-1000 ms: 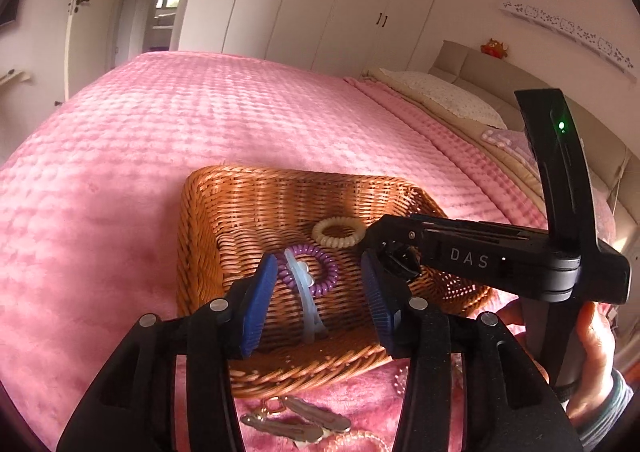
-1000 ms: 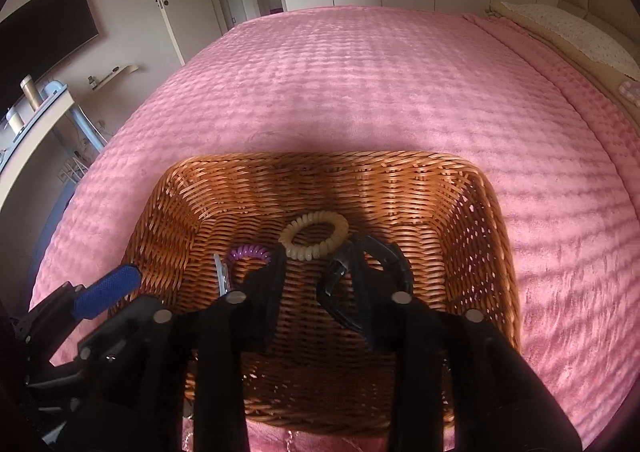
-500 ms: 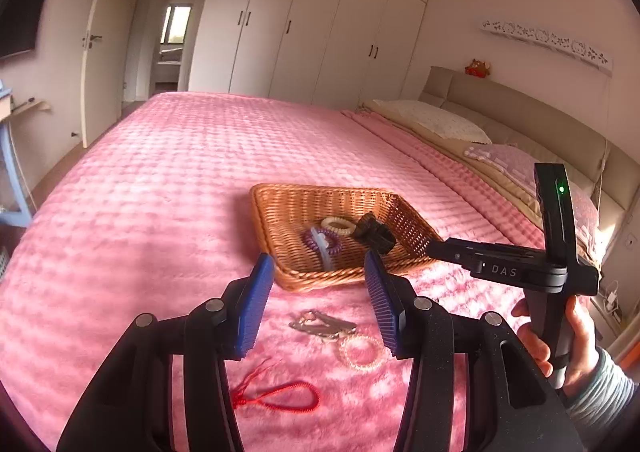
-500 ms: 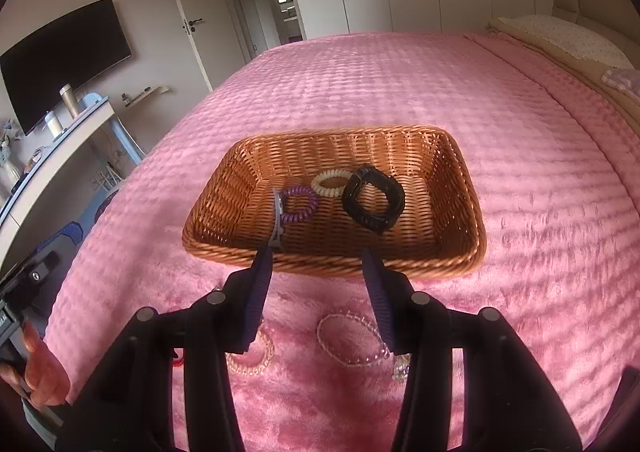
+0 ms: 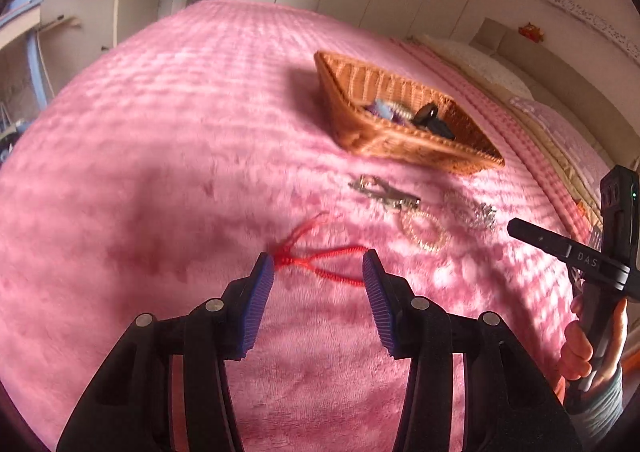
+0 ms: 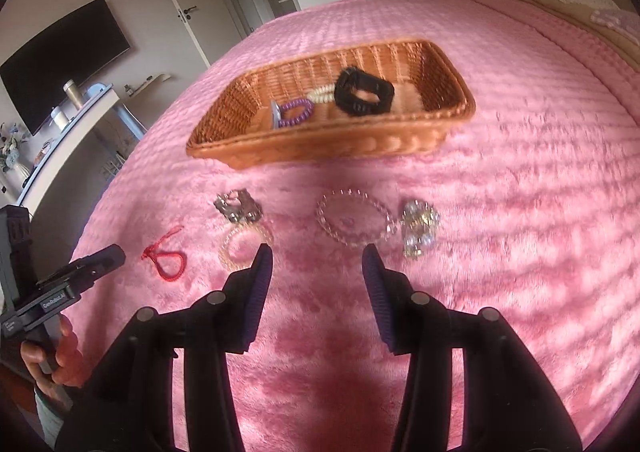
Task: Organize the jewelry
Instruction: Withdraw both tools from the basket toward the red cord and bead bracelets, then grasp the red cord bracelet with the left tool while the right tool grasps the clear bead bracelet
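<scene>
- The basket sits on the pink bed and already keeps 3 bands and a clip: a black one, a purple coil and a cream one behind them, so it serves as the collecting place.
- In front of it 5 pieces lie loose in a row, apart from each other, which makes each easy to take alone.
- The left hand-held gripper has its jaws apart and empty, just over the red cord bracelet (probably its next pick).
- The right hand-held gripper has just been closing a little, nothing between the jaws; the clear bead bracelet lies just ahead of it.
</scene>
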`<act>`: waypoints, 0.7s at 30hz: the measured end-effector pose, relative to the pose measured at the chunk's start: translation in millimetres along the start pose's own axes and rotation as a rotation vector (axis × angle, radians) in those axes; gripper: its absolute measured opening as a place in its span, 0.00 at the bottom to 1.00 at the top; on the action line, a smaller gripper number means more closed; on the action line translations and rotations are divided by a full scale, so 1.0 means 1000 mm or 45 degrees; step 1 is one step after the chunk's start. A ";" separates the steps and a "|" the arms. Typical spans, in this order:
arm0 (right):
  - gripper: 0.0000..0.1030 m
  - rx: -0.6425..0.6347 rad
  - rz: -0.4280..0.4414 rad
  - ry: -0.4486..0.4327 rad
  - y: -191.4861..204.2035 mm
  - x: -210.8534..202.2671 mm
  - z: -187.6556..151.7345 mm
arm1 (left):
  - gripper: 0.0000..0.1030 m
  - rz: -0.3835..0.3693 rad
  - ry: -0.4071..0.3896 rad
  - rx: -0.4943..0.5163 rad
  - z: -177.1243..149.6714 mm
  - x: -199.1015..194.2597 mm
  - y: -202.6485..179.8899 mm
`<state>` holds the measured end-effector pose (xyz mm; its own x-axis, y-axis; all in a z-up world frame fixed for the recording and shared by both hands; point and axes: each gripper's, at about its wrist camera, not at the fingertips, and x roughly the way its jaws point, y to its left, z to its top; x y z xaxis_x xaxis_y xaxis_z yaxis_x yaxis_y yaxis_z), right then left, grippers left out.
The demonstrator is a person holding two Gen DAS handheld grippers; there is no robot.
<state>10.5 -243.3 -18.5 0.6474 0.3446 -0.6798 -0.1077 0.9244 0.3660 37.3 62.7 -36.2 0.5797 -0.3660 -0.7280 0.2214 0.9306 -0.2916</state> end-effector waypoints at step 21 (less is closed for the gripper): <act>0.27 0.003 -0.310 -0.013 -0.008 0.074 0.041 | 0.40 -0.007 0.026 -0.109 -0.002 0.030 0.009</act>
<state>90.5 -232.2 -46.2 0.6618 0.1098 -0.7416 0.0545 0.9795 0.1937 55.3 60.5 -61.6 0.5623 -0.3723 -0.7384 0.1565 0.9247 -0.3471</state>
